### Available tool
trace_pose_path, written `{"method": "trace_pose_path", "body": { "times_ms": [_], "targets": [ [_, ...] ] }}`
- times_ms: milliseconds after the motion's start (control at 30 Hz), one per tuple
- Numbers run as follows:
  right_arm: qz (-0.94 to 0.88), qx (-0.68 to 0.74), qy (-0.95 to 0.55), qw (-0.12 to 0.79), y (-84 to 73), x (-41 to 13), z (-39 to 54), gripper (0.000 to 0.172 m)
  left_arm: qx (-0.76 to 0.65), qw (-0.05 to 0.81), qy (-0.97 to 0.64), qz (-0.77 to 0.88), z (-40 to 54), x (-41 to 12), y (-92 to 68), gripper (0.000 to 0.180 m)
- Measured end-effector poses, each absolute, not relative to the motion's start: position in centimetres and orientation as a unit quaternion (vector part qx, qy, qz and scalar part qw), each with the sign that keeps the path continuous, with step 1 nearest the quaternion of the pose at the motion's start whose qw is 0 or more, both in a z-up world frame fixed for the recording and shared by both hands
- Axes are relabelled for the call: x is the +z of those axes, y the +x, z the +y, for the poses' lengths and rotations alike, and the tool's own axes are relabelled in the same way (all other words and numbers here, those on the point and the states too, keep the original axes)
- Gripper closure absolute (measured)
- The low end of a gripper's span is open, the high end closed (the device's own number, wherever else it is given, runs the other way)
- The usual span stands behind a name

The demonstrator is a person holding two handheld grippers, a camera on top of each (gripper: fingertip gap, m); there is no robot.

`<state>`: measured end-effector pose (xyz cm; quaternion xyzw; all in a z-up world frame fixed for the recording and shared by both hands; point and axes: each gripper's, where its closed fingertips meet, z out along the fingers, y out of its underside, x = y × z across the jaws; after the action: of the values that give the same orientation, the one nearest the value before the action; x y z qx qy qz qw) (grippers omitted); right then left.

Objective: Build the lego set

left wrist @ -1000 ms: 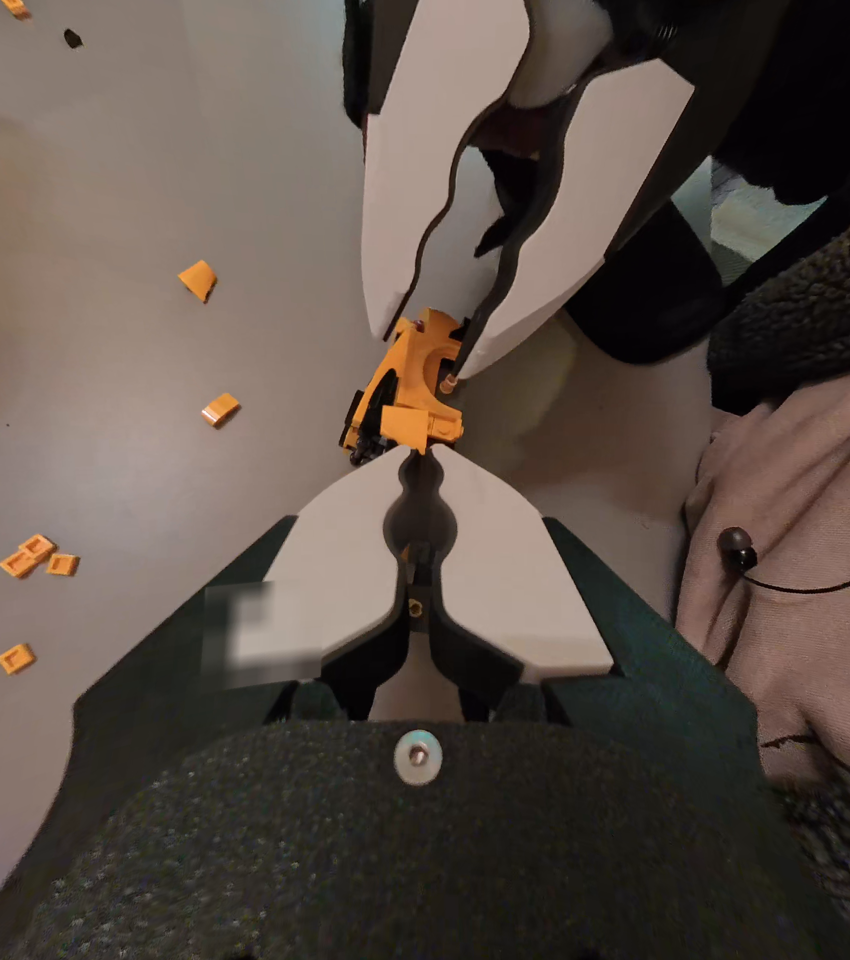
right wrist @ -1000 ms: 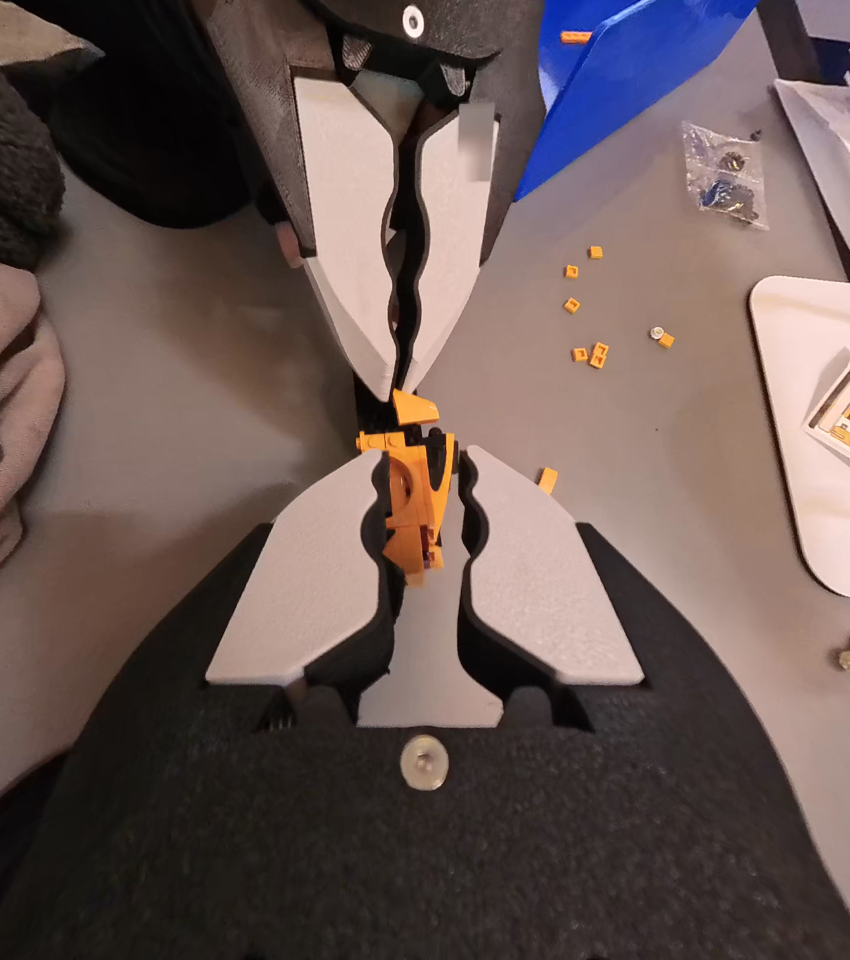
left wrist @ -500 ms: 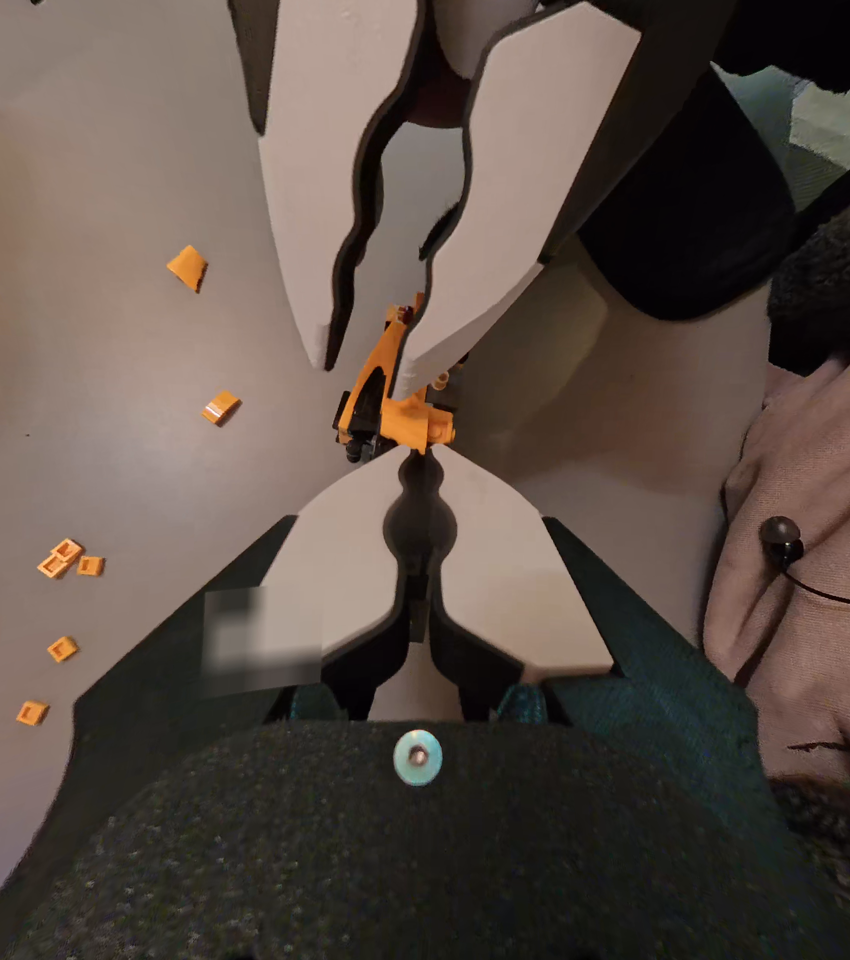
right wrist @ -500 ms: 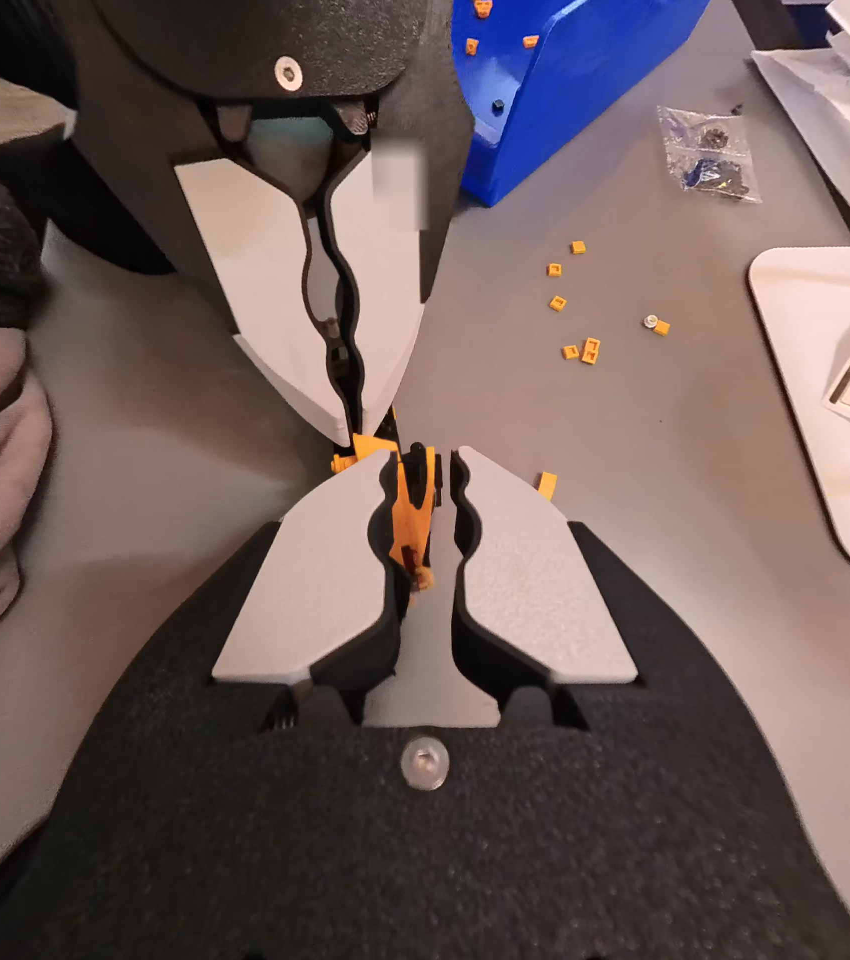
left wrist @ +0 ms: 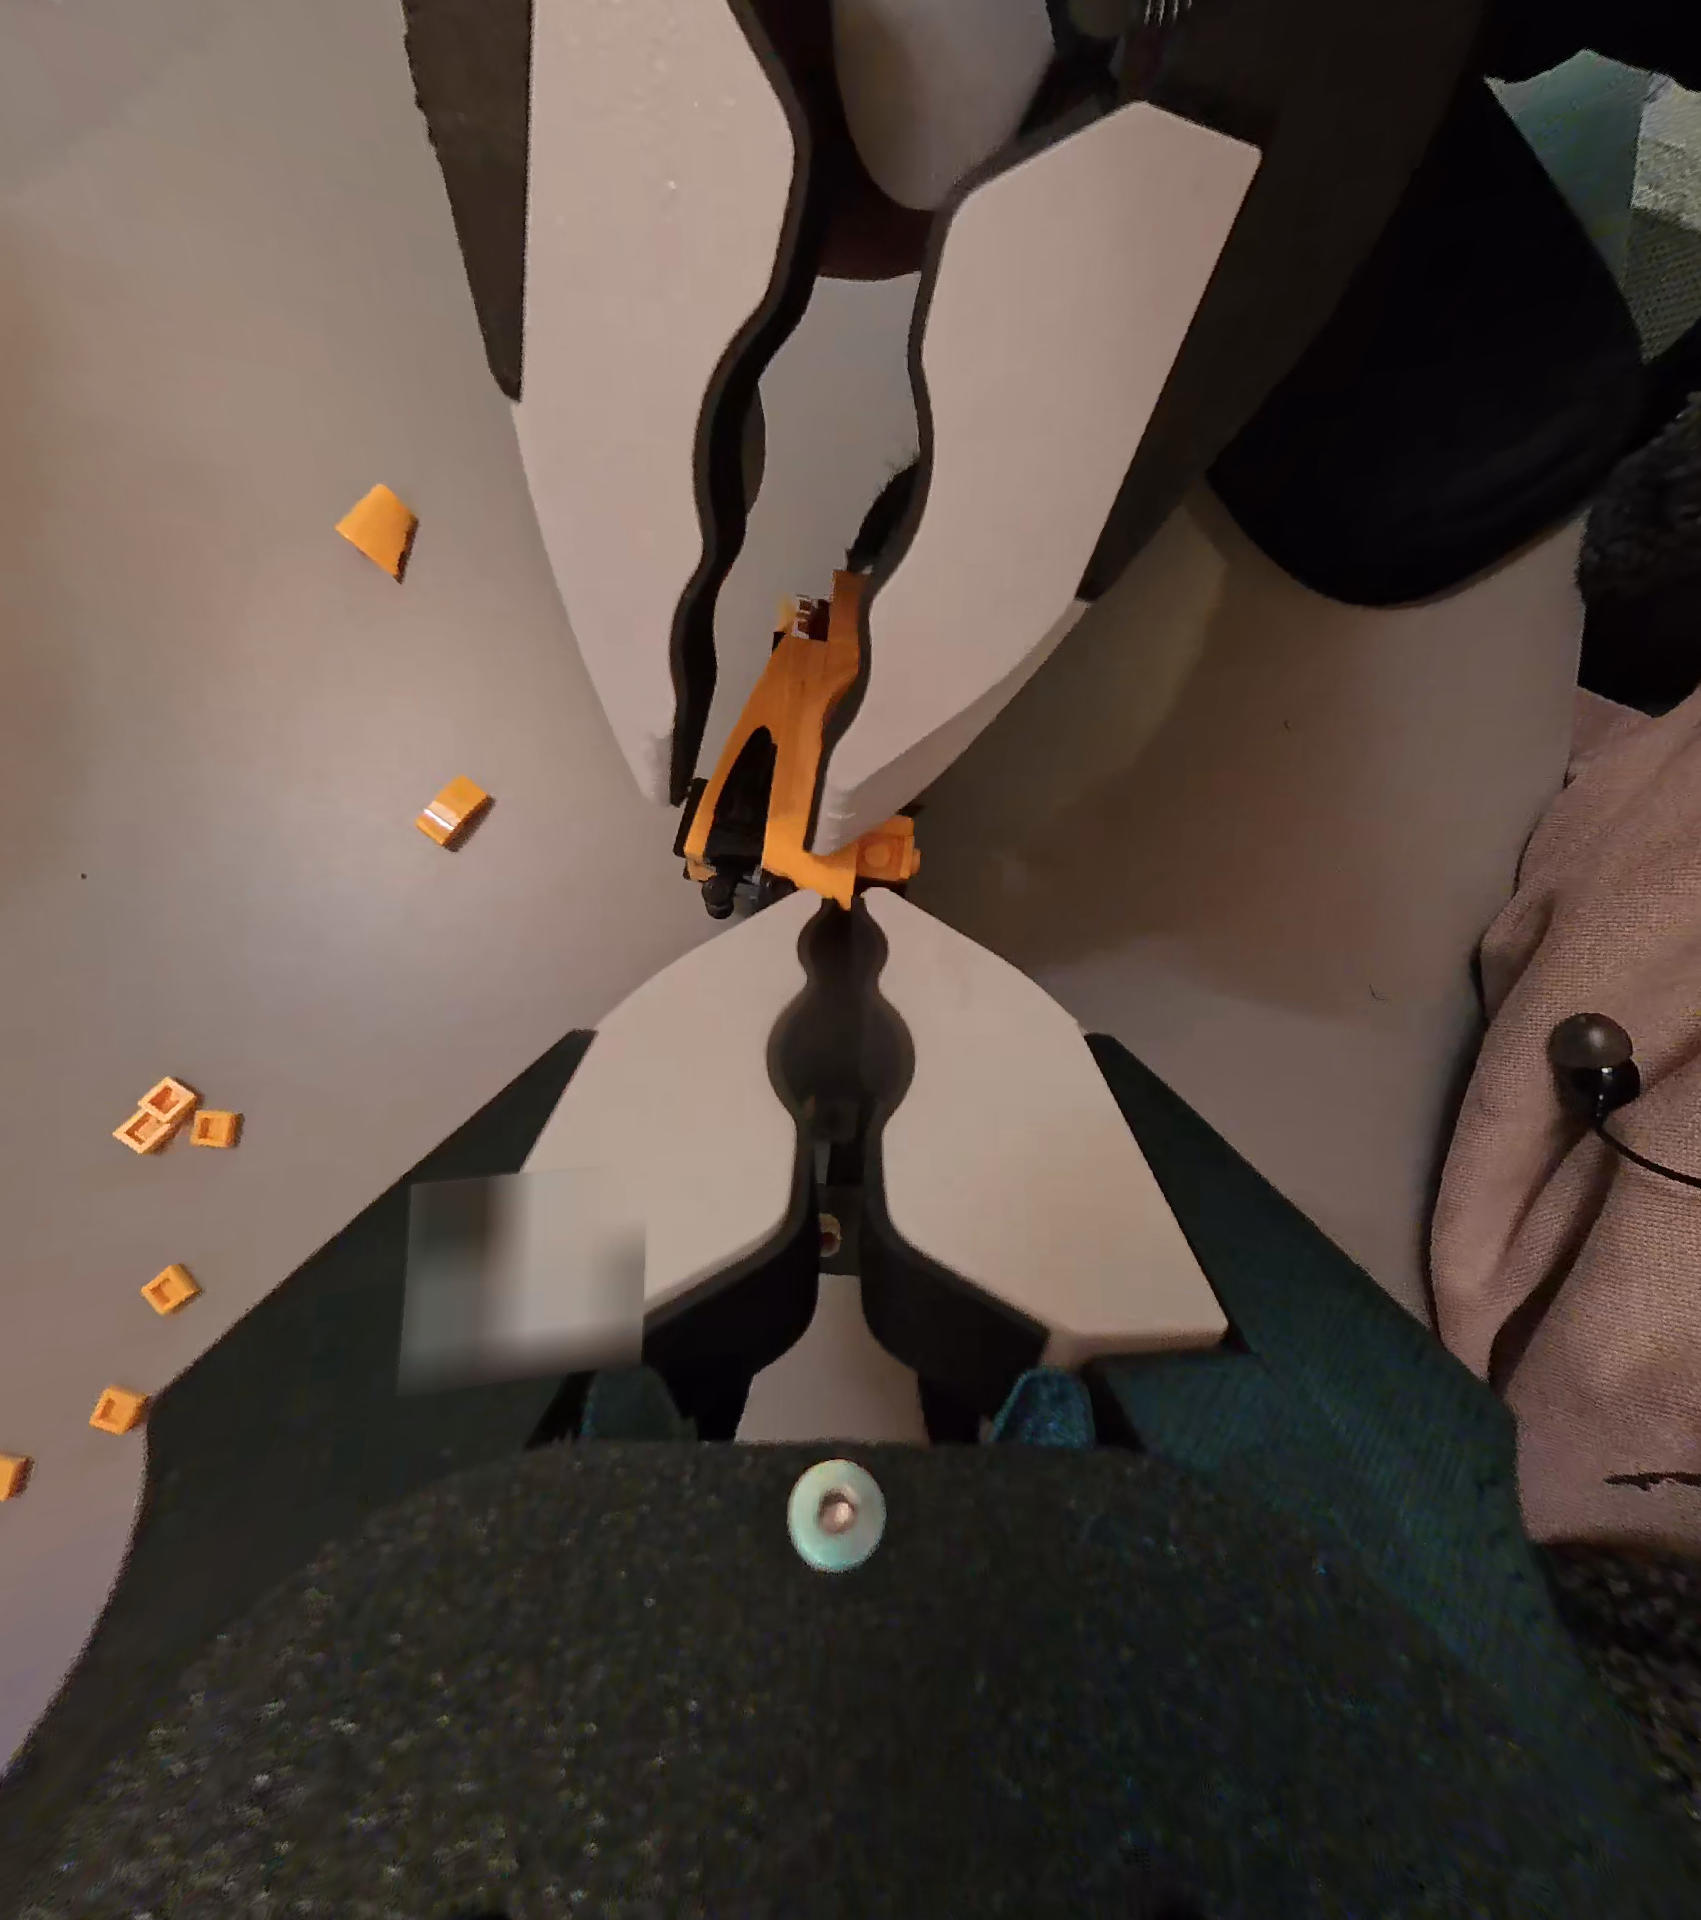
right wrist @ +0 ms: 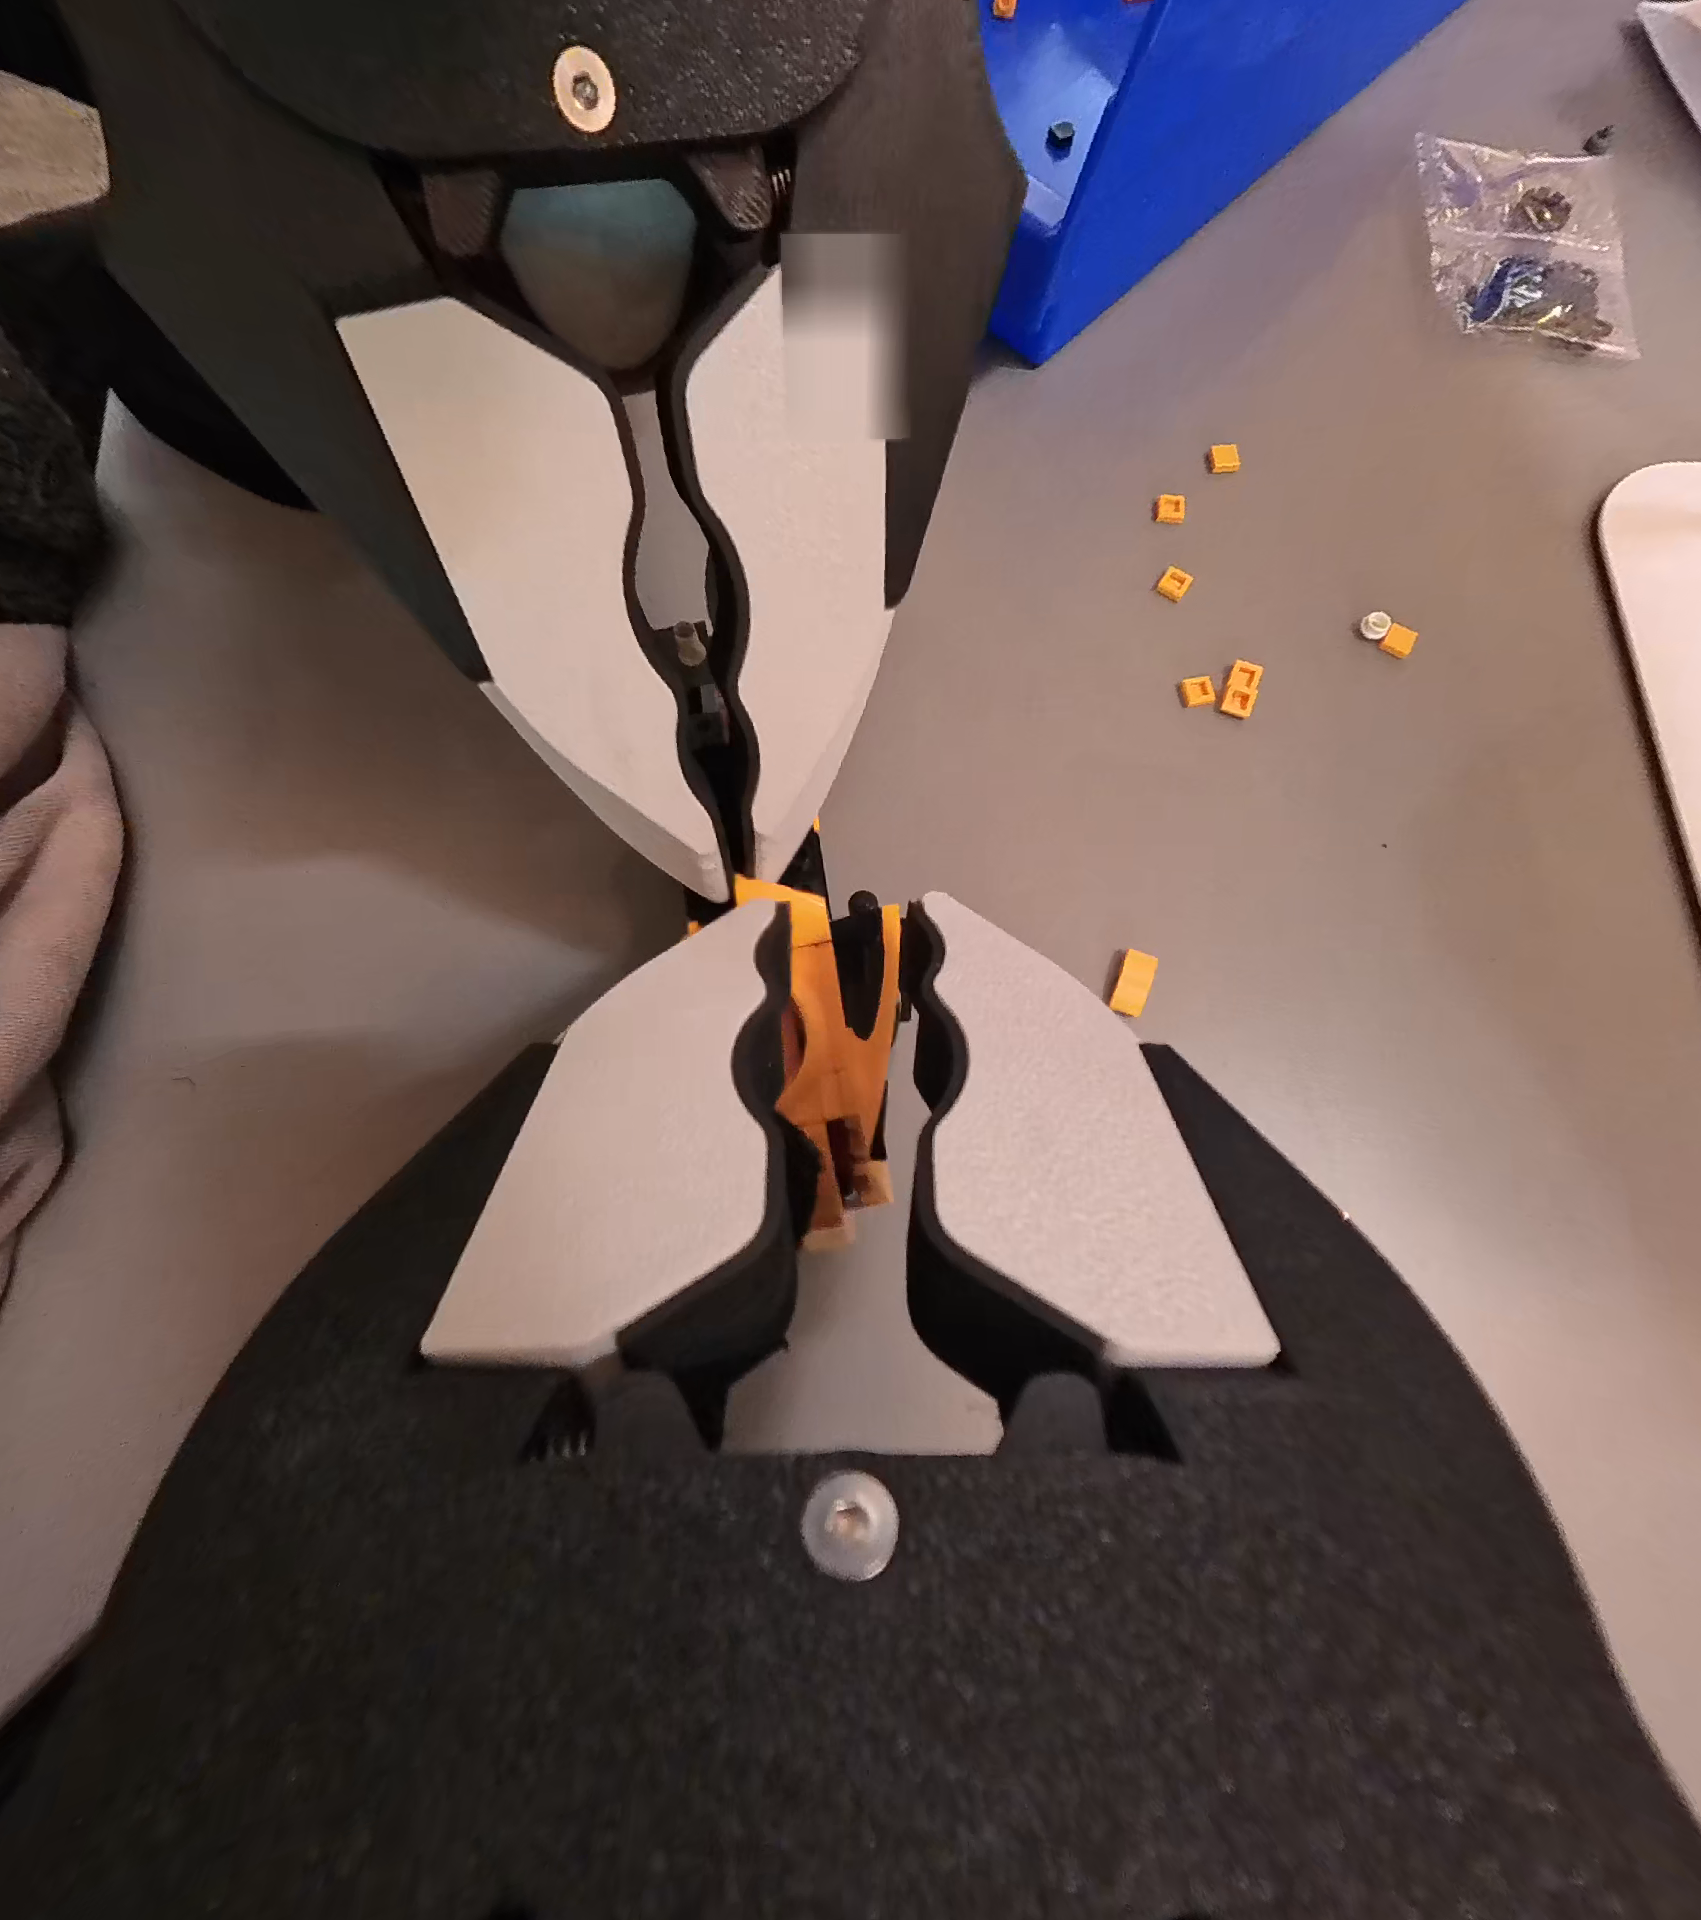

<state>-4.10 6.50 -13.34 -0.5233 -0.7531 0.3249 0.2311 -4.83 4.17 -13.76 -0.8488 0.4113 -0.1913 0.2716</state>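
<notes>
At frame centre the right gripper (right wrist: 846, 925) clamps the orange-and-black plastic brick model (right wrist: 841, 1049) — the left gripper (left wrist: 830, 906), fingers together, pinches its front tip — best held steady.

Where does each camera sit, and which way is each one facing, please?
Left wrist view: rides the left gripper, looking along its shut fingers, whose tips pinch the orange brick model; the right gripper faces it.
Right wrist view: rides the right gripper, which clamps the model; beyond lie a blue bin and white tray.
Shared: model, both grippers, grey table, loose orange pieces.
</notes>
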Motion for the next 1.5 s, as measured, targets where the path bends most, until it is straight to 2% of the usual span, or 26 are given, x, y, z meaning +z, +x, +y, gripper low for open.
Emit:
{"method": "trace_pose_path", "body": {
  "times_ms": [500, 567, 867, 1500],
  "targets": [
    [-0.773, 0.308, -0.527, 0.173, -3.97, -13.57, 5.78, 0.164, -0.168, 0.269, -0.844, 0.432, 4.29, -13.85, -4.71, 0.180],
    [-0.780, 0.293, -0.524, 0.178, -4.12, -13.58, 6.09, 0.171, -0.167, 0.267, -0.844, 0.434, 4.32, -13.85, -4.69, 0.180],
    [-0.792, 0.284, -0.500, 0.203, -4.44, -13.43, 6.13, 0.172, -0.193, 0.272, -0.846, 0.417, 4.42, -13.89, -4.60, 0.180],
    [-0.811, 0.271, -0.483, 0.188, -4.47, -13.35, 5.55, 0.172, -0.196, 0.251, -0.841, 0.437, 4.32, -14.02, -4.54, 0.177]
  ]
}}
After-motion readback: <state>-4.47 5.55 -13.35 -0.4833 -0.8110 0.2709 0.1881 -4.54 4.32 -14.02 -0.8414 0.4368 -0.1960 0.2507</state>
